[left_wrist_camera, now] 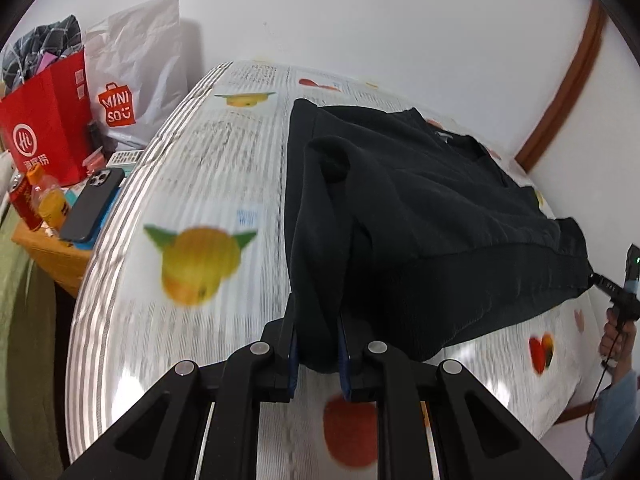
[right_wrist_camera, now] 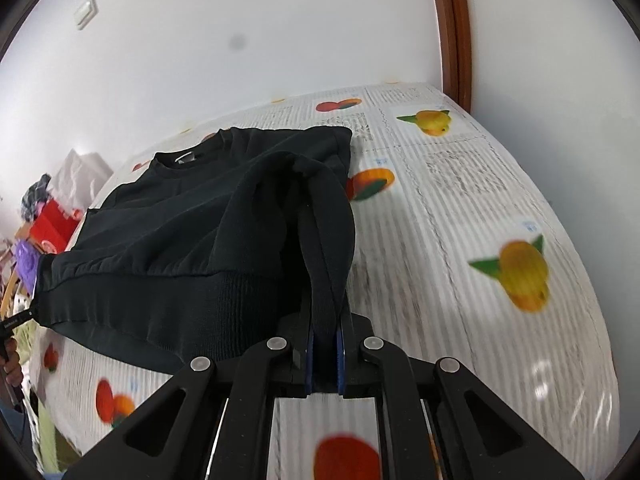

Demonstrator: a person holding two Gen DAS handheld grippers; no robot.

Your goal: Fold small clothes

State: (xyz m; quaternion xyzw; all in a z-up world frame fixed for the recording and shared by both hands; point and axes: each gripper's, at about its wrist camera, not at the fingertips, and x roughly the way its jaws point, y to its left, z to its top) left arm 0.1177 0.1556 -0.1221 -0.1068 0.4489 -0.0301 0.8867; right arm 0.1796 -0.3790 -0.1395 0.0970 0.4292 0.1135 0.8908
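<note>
A black sweatshirt (left_wrist_camera: 420, 200) lies partly on a table covered by a fruit-print cloth (left_wrist_camera: 192, 168), its ribbed hem lifted toward me. My left gripper (left_wrist_camera: 316, 344) is shut on the hem's left corner. My right gripper (right_wrist_camera: 324, 352) is shut on the hem's right corner; the sweatshirt (right_wrist_camera: 192, 216) stretches left from it. The right gripper also shows far right in the left wrist view (left_wrist_camera: 596, 280). The collar lies at the far side. A sleeve is folded onto the body.
A side table at left carries a red paper bag (left_wrist_camera: 48, 128), a white Miniso bag (left_wrist_camera: 132, 76), a black phone (left_wrist_camera: 92, 204) and bottles (left_wrist_camera: 48, 200). A white wall stands behind the table. Brown door trim (right_wrist_camera: 452, 28) is at right.
</note>
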